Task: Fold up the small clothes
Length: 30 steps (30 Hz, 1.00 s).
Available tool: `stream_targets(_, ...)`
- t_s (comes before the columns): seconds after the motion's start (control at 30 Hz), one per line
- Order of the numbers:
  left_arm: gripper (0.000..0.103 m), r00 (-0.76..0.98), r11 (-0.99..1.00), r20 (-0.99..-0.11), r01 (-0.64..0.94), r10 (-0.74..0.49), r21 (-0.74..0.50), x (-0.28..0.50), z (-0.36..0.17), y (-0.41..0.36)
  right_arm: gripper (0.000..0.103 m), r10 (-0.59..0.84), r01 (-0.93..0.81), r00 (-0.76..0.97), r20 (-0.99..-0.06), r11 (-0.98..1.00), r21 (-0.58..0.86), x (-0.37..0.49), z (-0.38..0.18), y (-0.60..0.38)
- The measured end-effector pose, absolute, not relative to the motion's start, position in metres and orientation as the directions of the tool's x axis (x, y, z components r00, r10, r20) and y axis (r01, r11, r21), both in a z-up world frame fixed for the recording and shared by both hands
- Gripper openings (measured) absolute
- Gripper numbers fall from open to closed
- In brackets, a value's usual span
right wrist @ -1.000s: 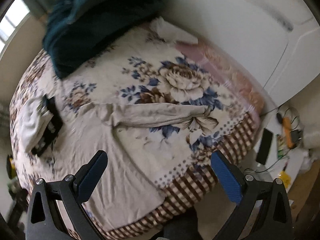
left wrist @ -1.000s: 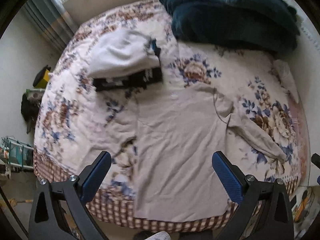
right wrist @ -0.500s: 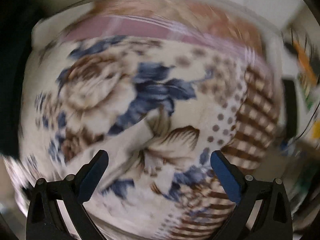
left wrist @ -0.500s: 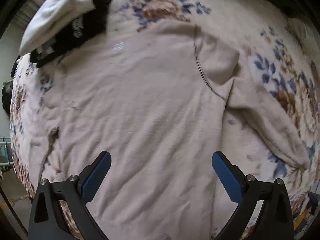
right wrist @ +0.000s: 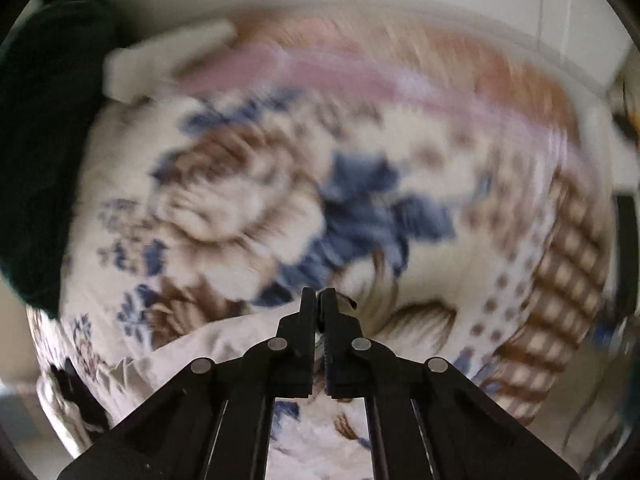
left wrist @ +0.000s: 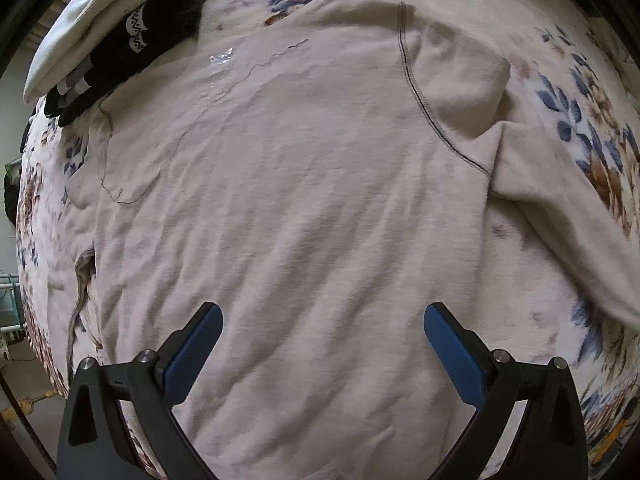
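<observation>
A beige long-sleeved shirt (left wrist: pixel 300 200) lies spread flat on the flowered bedspread (left wrist: pixel 580 92), and its right sleeve (left wrist: pixel 560 208) slants down to the right. My left gripper (left wrist: pixel 322 320) hovers close over the shirt's body, open, with nothing pinched between the blue pads (left wrist: pixel 452 352). The right wrist view is blurred. There my right gripper (right wrist: pixel 318 296) is shut on the end of the beige sleeve (right wrist: pixel 224 340), which trails off to the lower left; a strip of pale cloth shows between the jaws.
A folded white garment (left wrist: pixel 80 32) and a black printed one (left wrist: pixel 132 52) lie at the shirt's upper left. A dark teal blanket (right wrist: pixel 36 140) is heaped at the left and a pale folded cloth (right wrist: pixel 168 60) near the wall. The bed's checkered edge (right wrist: pixel 568 280) drops off at the right.
Both grippers came down close to the bed. The right gripper's jaws, wide apart before, have closed on the sleeve's end. The left gripper stayed open.
</observation>
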<state>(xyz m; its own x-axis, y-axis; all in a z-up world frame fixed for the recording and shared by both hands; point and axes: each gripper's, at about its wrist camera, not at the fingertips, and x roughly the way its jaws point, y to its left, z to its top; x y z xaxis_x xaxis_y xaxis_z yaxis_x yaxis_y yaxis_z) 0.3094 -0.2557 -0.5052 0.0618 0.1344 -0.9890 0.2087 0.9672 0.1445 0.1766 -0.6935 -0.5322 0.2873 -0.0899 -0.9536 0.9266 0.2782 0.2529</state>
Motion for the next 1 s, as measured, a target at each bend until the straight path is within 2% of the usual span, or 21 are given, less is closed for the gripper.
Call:
stream_targets(0.13,0.103,0.058,0.969,-0.99,0.204,0.128,0.138,0.309,-0.507,-0.247,0.003,-0.174,0.909,0.317,-0.932,0.336,0.246,0.172,-0.503,-0.697)
stream_targets(0.23,0.103,0.043,0.968,-0.99,0.208,0.134,0.14,0.302,-0.512,-0.246,0.004,-0.138,0.902,0.246,-0.959,0.396,0.174,0.176,-0.521,-0.707)
stream_targets(0.27,0.103,0.041,0.967,-0.99,0.212,0.134,0.14,0.299,-0.512,-0.245,0.007,-0.129,0.92,0.147,-0.981,0.382,0.088,0.167,-0.536,-0.717)
stream_targets(0.33,0.103,0.037,0.966,-0.99,0.217,0.136,0.14,0.294,-0.515,-0.243,0.008,-0.098,0.938,0.076,-0.992,0.345,0.037,0.154,-0.553,-0.726)
stream_targets(0.4,0.103,0.041,0.964,-0.989,0.222,0.141,0.147,0.287,-0.515,-0.239,0.025,-0.076,0.958,0.111,-0.991,0.272,0.087,0.136,-0.556,-0.731)
stream_targets(0.43,0.103,0.042,0.963,-0.989,0.224,0.144,0.15,0.285,-0.517,-0.239,0.041,-0.057,0.963,0.178,-0.982,0.213,0.162,0.125,-0.557,-0.733)
stream_targets(0.47,0.103,0.042,0.963,-0.988,0.224,0.145,0.151,0.283,-0.52,-0.24,0.05,-0.04,0.96,0.232,-0.972,0.169,0.222,0.118,-0.558,-0.734)
stream_targets(0.5,0.103,0.04,0.963,-0.988,0.225,0.146,0.152,0.28,-0.521,-0.238,0.051,-0.025,0.953,0.274,-0.962,0.14,0.268,0.114,-0.561,-0.735)
stream_targets(0.6,0.103,0.039,0.962,-0.988,0.224,0.149,0.154,0.28,-0.526,-0.241,0.051,0.069,0.921,0.38,-0.923,0.063,0.384,0.117,-0.584,-0.738)
stream_targets(0.7,0.103,0.048,0.959,-0.987,0.232,0.154,0.161,0.284,-0.532,-0.247,0.051,0.184,0.902,0.406,-0.895,0.075,0.424,0.137,-0.612,-0.734)
stream_targets(0.73,0.103,0.049,0.959,-0.987,0.233,0.155,0.162,0.292,-0.533,-0.257,0.042,0.213,0.897,0.408,-0.888,0.092,0.433,0.145,-0.617,-0.732)
stream_targets(0.77,0.103,0.053,0.958,-0.986,0.235,0.155,0.164,0.291,-0.533,-0.258,0.008,0.221,0.889,0.402,-0.888,0.138,0.437,0.152,-0.616,-0.727)
stream_targets(0.87,0.103,0.064,0.955,-0.986,0.246,0.156,0.167,0.299,-0.531,-0.269,0.006,0.101,0.885,0.339,-0.936,0.304,0.353,0.164,-0.59,-0.716)
stream_targets(1.0,0.103,0.087,0.95,-0.984,0.262,0.153,0.171,0.305,-0.526,-0.28,0.006,0.001,0.901,0.336,-0.942,0.293,0.321,0.158,-0.567,-0.729)
